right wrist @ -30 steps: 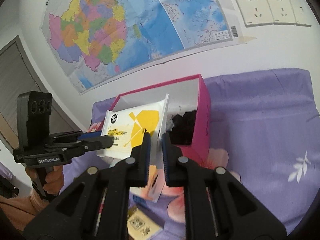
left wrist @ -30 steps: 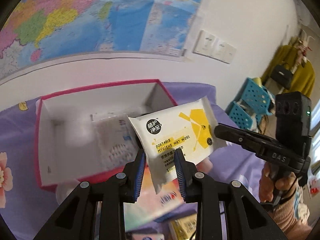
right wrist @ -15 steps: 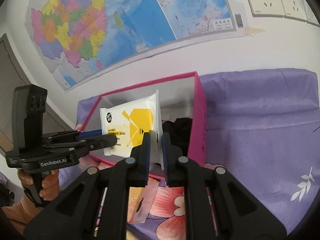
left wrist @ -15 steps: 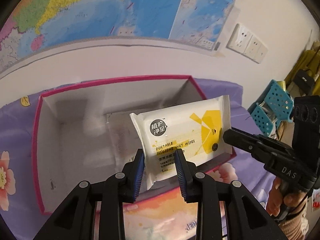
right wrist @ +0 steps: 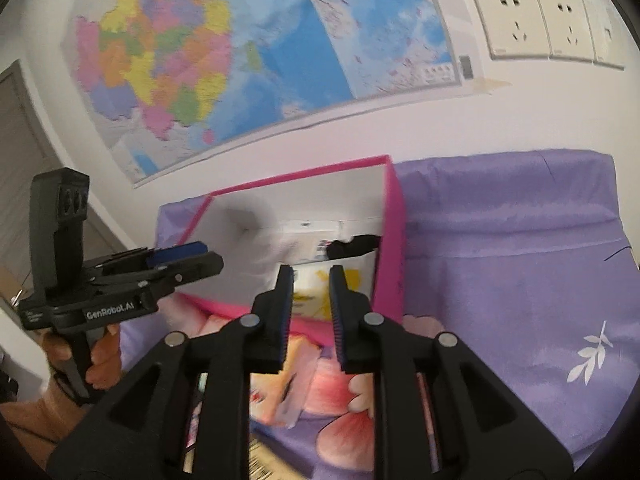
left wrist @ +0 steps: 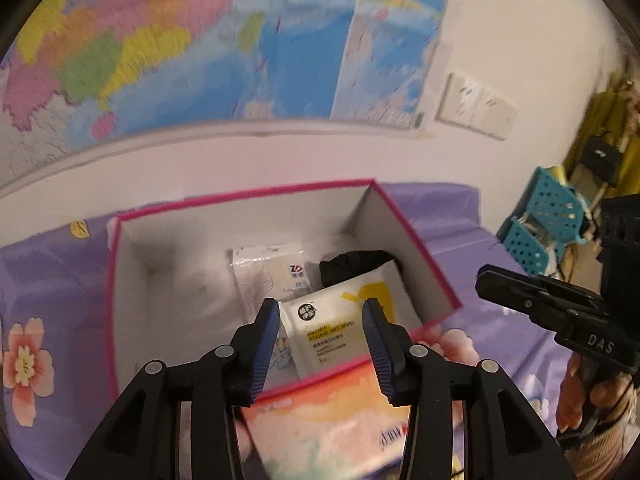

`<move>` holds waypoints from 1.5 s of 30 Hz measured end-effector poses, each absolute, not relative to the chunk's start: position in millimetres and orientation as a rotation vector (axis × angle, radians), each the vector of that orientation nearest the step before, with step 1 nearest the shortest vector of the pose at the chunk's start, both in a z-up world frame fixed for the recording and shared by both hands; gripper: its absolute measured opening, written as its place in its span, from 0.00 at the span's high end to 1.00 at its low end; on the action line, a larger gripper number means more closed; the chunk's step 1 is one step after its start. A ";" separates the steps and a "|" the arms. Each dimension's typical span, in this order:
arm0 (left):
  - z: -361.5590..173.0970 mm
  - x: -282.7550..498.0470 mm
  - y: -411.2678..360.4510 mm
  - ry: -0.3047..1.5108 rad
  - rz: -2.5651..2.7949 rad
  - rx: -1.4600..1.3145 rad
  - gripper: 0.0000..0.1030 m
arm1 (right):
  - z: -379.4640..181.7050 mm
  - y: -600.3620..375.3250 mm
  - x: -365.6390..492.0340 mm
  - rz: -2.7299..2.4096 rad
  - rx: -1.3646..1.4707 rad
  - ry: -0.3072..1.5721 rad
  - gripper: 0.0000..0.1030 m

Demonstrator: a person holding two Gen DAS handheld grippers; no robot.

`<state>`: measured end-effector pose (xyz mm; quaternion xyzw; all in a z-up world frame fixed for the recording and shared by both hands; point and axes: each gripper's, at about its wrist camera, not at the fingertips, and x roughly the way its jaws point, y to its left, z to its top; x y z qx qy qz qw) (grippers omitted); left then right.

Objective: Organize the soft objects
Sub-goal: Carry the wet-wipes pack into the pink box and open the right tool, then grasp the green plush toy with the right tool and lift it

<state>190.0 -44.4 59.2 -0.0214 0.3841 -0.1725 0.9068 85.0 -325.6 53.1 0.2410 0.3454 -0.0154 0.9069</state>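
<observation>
Just changed: a second ago you held the white-and-yellow soft pack of wet wipes (left wrist: 345, 326) up between both grippers above the box; it now lies inside, released.
Left gripper (left wrist: 320, 346): your jaws have just been opening and stand parted. The pack shows in the gap between them, but it lies down in the box and the pads do not touch it.
Right gripper (right wrist: 310, 312): also just been opening, with a narrower gap. Nothing is pinched; the pack is only seen beyond the tips.
Wet wipes: resting in the pink-rimmed white cardboard box (left wrist: 404, 216), at its near right side, tilted against a bundle of black fabric (left wrist: 352, 266) and overlapping a flat white sachet with blue print (left wrist: 276, 272).
Box: stands on the purple flowered cloth (right wrist: 520, 264), close to the wall with the coloured map (right wrist: 224, 52).
Meaning for the task: this item looks stowed, so you are free to move on.
Left to do: a colourful printed packet (left wrist: 332, 420) lies just in front of the box, under your left gripper; it looks like a candidate for the next pick.
</observation>
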 end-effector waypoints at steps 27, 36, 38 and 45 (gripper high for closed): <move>-1.4 47.7 84.3 0.832 -0.361 -0.261 0.44 | 29.8 -168.3 84.3 0.418 0.407 0.914 0.44; -27.6 29.6 95.5 0.895 -0.396 -0.301 0.38 | -4.0 -145.1 106.6 0.404 0.379 0.999 0.44; -34.6 28.2 96.0 0.915 -0.409 -0.306 0.37 | -7.6 -143.3 105.8 0.397 0.378 0.994 0.44; -54.3 29.9 92.1 0.973 -0.474 -0.359 0.37 | -13.1 -139.0 104.0 0.391 0.380 0.975 0.51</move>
